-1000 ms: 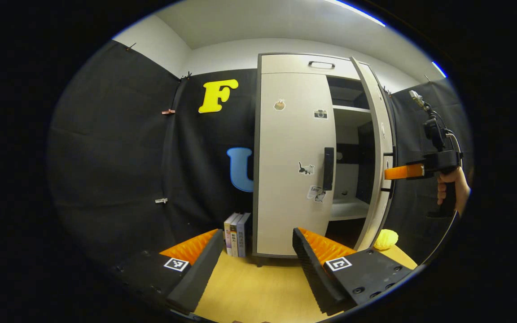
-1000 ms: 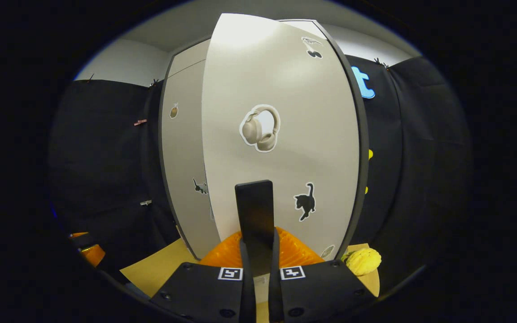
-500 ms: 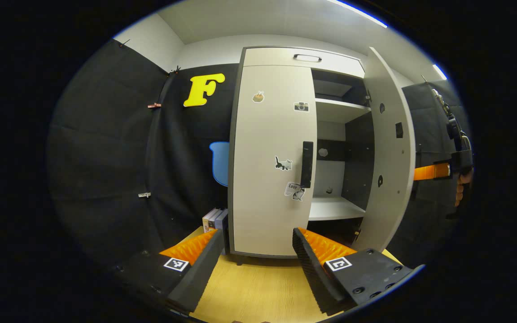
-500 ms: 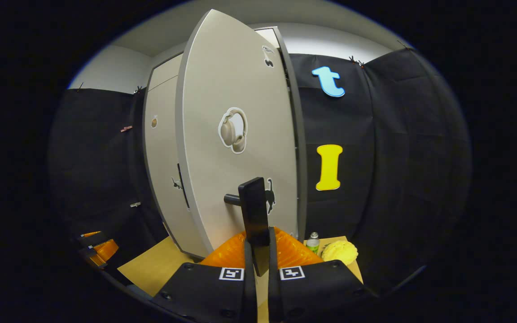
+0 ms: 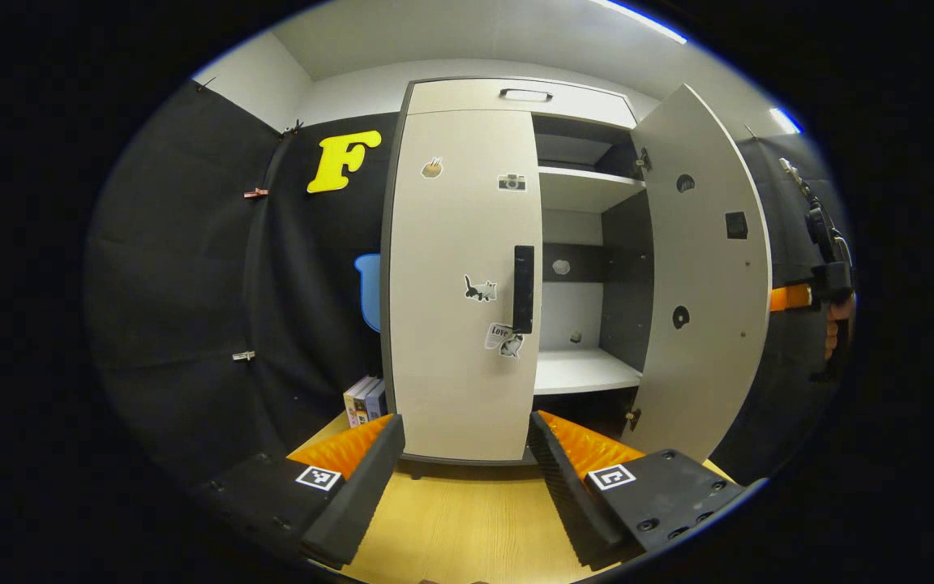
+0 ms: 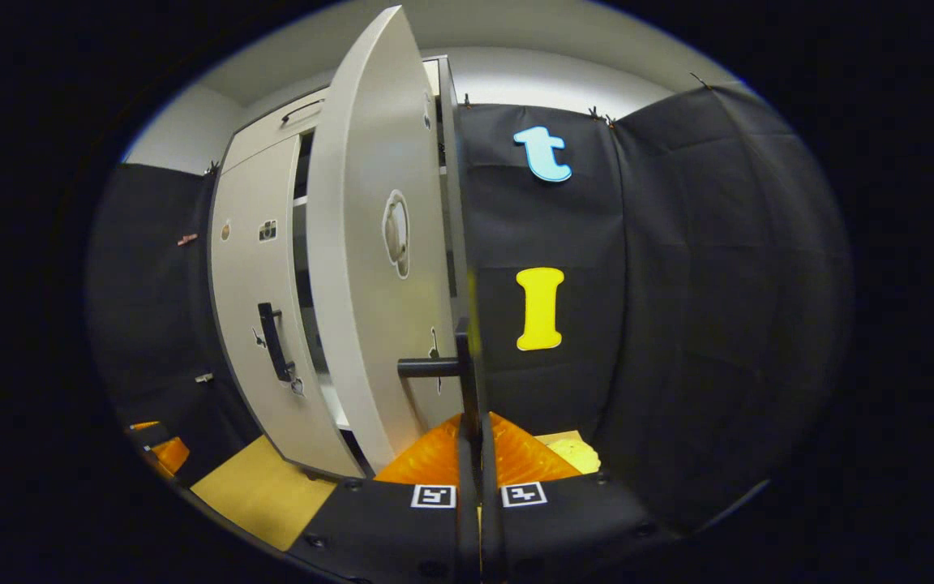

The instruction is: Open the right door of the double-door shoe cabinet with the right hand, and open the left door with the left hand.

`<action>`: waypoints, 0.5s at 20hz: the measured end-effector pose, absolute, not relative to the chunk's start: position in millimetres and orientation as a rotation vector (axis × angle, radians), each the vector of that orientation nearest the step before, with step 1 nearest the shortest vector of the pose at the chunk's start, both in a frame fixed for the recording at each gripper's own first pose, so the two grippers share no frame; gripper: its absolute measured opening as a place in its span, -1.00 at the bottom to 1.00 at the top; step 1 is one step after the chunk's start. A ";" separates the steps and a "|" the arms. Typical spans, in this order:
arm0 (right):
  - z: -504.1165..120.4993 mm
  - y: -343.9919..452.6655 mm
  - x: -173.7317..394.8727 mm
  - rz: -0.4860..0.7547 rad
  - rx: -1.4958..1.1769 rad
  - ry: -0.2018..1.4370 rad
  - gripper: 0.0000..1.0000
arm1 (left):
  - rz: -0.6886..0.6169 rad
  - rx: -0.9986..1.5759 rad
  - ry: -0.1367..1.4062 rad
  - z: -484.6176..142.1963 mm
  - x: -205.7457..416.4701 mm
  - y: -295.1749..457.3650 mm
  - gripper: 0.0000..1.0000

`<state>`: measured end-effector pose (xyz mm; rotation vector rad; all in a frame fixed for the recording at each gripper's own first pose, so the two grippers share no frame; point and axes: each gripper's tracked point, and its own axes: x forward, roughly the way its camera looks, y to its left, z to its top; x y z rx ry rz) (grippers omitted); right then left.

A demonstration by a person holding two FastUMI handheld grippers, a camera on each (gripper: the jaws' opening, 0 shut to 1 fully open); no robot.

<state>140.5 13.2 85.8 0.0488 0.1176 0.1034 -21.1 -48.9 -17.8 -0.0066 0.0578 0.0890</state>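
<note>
Nearby, books [image 5: 364,397] beside cabinet [image 5: 467,284], yellow object [image 6: 571,454] behind right gripper [image 6: 479,487]

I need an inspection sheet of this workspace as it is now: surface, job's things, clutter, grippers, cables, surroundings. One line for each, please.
Surface: yellow wooden tabletop carries the beige double-door shoe cabinet.
Job's things: right door swung wide open, white shelves showing; left door shut, its black bar handle untouched.
Clutter: upright books beside the cabinet; yellow lumpy object on the tabletop.
Grippers: left gripper open, short of the left door; right gripper shut on the right door's black handle.
Cables: a black cable above the right gripper.
Surroundings: black cloth wall, white ceiling.
</note>
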 end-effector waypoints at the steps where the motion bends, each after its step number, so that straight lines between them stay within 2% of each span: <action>1: 83.9 13.7 138.6 0.102 0.050 0.127 -0.89 | 0.081 -0.007 0.056 -16.8 -20.3 -51.7 0.90; 10: 60.2 8.1 83.2 0.075 0.064 0.107 -0.88 | 0.007 -0.021 0.050 -9.8 7.0 -59.6 0.89</action>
